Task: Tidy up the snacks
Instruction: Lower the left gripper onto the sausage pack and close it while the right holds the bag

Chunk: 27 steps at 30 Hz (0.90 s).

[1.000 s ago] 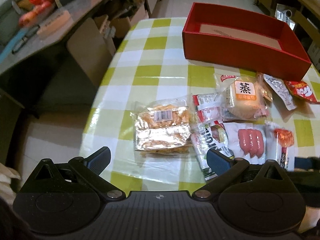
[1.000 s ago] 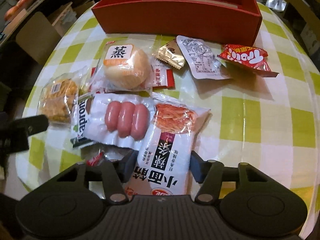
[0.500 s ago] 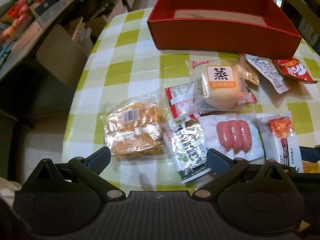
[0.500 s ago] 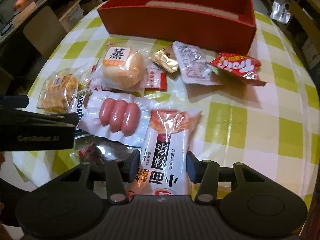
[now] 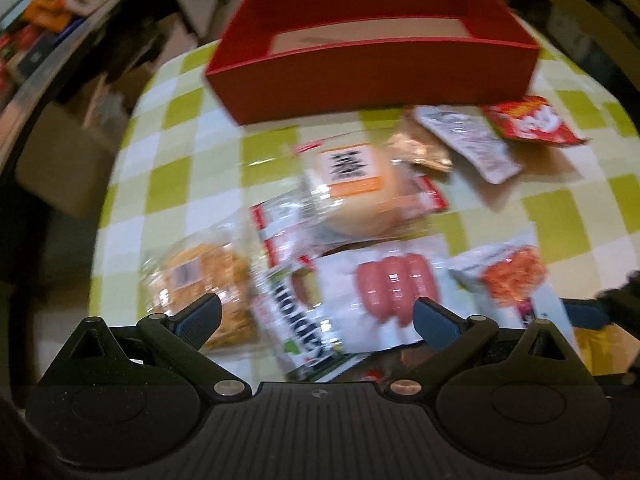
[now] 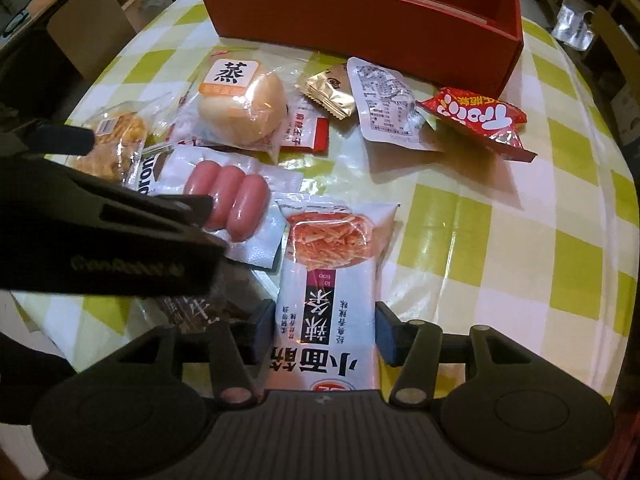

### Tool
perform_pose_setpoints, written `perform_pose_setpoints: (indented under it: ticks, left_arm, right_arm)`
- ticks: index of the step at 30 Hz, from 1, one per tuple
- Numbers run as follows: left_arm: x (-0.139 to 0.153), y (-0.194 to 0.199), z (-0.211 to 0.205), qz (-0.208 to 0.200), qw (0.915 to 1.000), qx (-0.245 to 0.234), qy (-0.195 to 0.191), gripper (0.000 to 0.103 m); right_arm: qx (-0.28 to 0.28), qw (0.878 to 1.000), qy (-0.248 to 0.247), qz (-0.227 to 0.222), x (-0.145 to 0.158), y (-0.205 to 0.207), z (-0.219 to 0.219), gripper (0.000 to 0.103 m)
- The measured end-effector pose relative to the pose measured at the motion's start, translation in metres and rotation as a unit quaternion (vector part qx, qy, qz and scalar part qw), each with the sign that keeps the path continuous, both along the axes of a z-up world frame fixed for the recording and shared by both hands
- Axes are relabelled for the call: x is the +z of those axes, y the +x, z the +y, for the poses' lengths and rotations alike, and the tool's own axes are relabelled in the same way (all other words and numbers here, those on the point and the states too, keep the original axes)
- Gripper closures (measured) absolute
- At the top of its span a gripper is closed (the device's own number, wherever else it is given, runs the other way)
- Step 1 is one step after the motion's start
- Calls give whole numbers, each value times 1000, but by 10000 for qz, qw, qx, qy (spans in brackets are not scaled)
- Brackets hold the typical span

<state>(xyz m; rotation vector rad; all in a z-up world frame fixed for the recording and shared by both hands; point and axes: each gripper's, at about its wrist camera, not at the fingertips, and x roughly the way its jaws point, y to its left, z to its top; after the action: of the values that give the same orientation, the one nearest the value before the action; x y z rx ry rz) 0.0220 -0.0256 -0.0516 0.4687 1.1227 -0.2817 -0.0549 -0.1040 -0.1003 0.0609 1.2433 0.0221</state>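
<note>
The left gripper has swung right over blurred sausage pack.

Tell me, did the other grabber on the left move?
Yes. In the right wrist view the left gripper has pushed rightward across the table, now reaching over the sausage pack.

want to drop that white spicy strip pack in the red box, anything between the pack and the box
The right gripper straddles the white spicy strip pack. Between it and the red box lie the label-side-up pouch, gold packet and red snack bag, all flat, so lifting over them should clear.
</note>
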Motion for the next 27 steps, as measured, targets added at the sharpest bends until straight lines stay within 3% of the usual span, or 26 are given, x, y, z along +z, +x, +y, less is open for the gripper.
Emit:
perform_pose_setpoints:
  ticks: [3, 7, 11, 15, 20, 27]
  left_arm:
    - [-5, 1, -5, 98, 9999, -87, -11, 0]
    - [-12, 9, -11, 299, 9994, -163, 8, 5]
    - [-14, 8, -19, 426, 9975, -556, -79, 10]
    - [-31, 8, -32, 396, 9937, -1018, 258, 12]
    - [-35, 26, -28, 682, 9937, -885, -80, 13]
    - [-37, 0, -14, 1008, 9887, -1102, 91, 12]
  right_arm:
    - [61, 9997, -233, -9, 0, -4, -3, 48]
    - [6, 9999, -100, -10, 2, -10, -16, 49]
    - [-18, 10000, -51, -14, 2, -18, -24, 49]
    - [-18, 10000, -14, -8, 1, -18, -24, 49]
    - [-50, 10000, 22, 33, 1, -15, -26, 49]
    - [-61, 10000, 16, 49, 0, -14, -26, 49]
